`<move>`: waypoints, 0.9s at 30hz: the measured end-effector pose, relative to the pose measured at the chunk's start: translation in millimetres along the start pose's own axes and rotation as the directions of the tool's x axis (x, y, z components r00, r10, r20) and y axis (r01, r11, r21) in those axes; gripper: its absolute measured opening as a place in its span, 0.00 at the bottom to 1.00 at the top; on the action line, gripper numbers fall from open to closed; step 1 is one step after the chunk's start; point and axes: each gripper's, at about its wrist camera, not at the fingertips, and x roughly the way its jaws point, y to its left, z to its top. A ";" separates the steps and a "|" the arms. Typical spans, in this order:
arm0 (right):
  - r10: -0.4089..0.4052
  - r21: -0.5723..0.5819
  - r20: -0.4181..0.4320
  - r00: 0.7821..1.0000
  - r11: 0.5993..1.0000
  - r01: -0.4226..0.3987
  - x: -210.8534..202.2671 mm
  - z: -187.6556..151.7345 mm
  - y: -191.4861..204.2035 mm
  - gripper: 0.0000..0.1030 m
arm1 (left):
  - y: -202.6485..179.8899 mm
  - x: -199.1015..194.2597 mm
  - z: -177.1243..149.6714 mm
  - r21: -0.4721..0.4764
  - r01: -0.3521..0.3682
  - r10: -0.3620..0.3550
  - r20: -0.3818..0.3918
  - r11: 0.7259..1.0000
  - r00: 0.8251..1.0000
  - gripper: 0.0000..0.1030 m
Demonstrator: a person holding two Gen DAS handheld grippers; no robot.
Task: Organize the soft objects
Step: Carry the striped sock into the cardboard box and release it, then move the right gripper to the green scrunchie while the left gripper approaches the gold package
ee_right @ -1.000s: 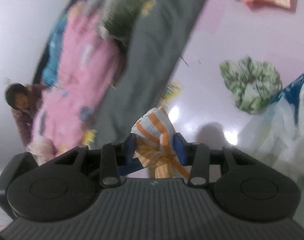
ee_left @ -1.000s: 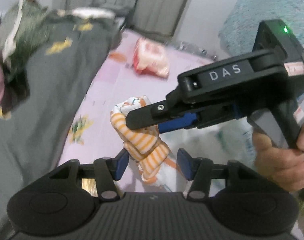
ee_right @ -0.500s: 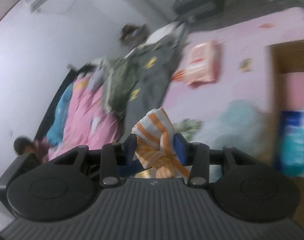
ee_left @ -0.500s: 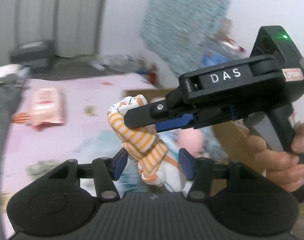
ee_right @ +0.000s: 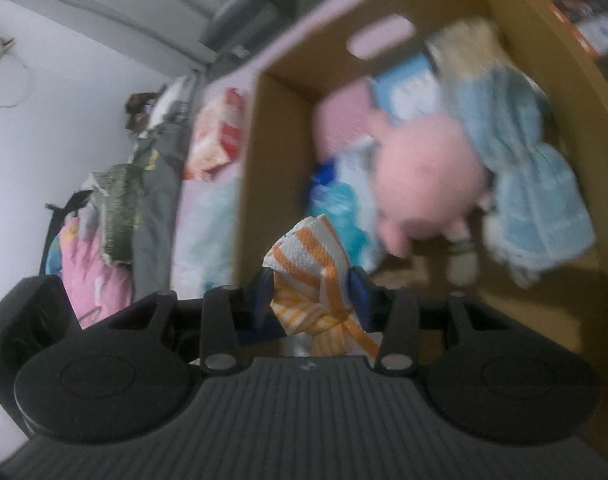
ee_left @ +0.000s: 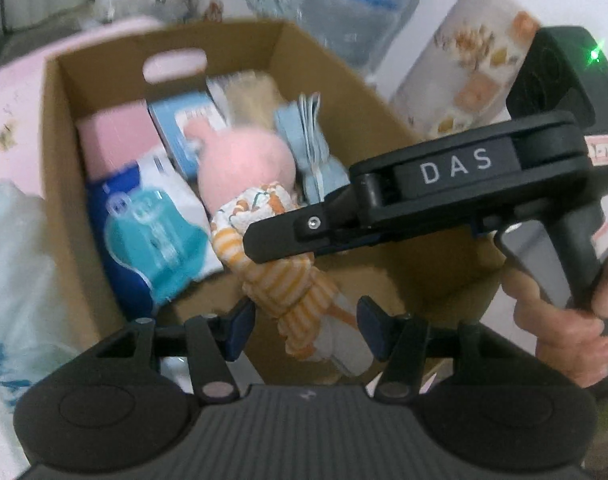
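An orange-and-white striped cloth bundle (ee_left: 280,276) hangs over the open cardboard box (ee_left: 60,168). My right gripper (ee_right: 310,294) is shut on the bundle (ee_right: 312,276); it also shows in the left wrist view (ee_left: 272,248), coming in from the right. My left gripper (ee_left: 304,330) is open, its blue pads either side of the bundle's lower end without pressing it. The box (ee_right: 272,152) holds a pink plush toy (ee_left: 244,164), a blue cloth (ee_right: 532,200), a blue wipes pack (ee_left: 152,236) and other soft items.
A white and blue plastic bag (ee_left: 12,280) lies left of the box. A red-and-white packet (ee_right: 216,136) lies on the pink floor beyond it. A bed with grey and pink bedding (ee_right: 116,216) is at far left. A patterned package (ee_left: 472,68) leans behind the box.
Both grippers have swung with the striped bundle from over the pink floor near the bed to above the open cardboard box. The grip on the bundle is unchanged.
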 end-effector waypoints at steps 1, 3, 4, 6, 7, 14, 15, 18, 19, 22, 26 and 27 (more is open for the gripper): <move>-0.005 0.012 -0.014 1.000 1.000 0.005 5.4 -0.7 -8.2 0.40 | 1.0 7.7 2.9 -0.003 -0.001 0.001 -0.016 1.000 1.000 0.55; -0.007 0.030 -0.041 0.999 1.000 0.008 15.7 -2.2 -18.4 0.41 | 2.1 14.6 -0.5 -0.009 -0.004 0.004 -0.044 1.000 0.999 0.55; -0.008 0.038 -0.053 0.999 0.999 0.010 20.4 -2.3 -23.5 0.41 | 6.6 18.5 0.2 -0.011 -0.006 0.005 -0.055 1.000 0.998 0.55; -0.012 0.045 -0.079 0.997 0.999 0.016 30.3 -3.5 -31.4 0.41 | 8.5 20.0 -1.3 -0.009 -0.007 0.007 -0.067 1.000 0.998 0.55; -0.019 0.047 -0.095 0.995 0.999 0.024 35.2 -4.3 -35.0 0.41 | 8.0 19.6 -1.7 -0.006 -0.010 0.009 -0.070 1.000 0.997 0.55; -0.005 0.090 -0.131 0.991 0.996 0.016 52.2 -0.1 -43.8 0.41 | 12.1 0.3 -3.9 0.011 -0.023 0.024 -0.034 1.000 0.999 0.57; -0.004 0.091 -0.131 0.991 0.996 0.016 52.2 0.4 -43.8 0.41 | 13.3 -6.1 -5.3 0.014 -0.020 0.020 -0.021 1.000 1.000 0.58; -0.022 0.081 -0.117 0.993 0.996 0.032 51.4 0.1 -40.5 0.42 | 16.6 -25.8 -9.6 0.013 -0.034 0.034 0.030 0.999 0.999 0.59; -0.028 0.078 -0.107 0.994 0.996 0.037 50.1 -1.1 -39.9 0.44 | 18.3 -33.6 -11.3 0.010 -0.037 0.037 0.047 0.999 0.998 0.59; -0.037 0.084 -0.098 0.995 0.995 0.045 49.2 -3.3 -39.2 0.44 | 24.7 -59.2 -19.1 -0.001 -0.035 0.035 0.110 0.999 0.993 0.62; -0.078 0.057 -0.048 0.996 0.995 0.081 37.1 -3.0 -30.6 0.48 | 41.0 -95.8 -38.4 -0.018 -0.072 0.074 0.210 0.997 0.975 0.67; -0.086 0.045 -0.034 0.996 0.995 0.088 32.1 -3.9 -27.4 0.50 | 47.3 -104.8 -45.0 -0.029 -0.088 0.092 0.233 0.996 0.968 0.67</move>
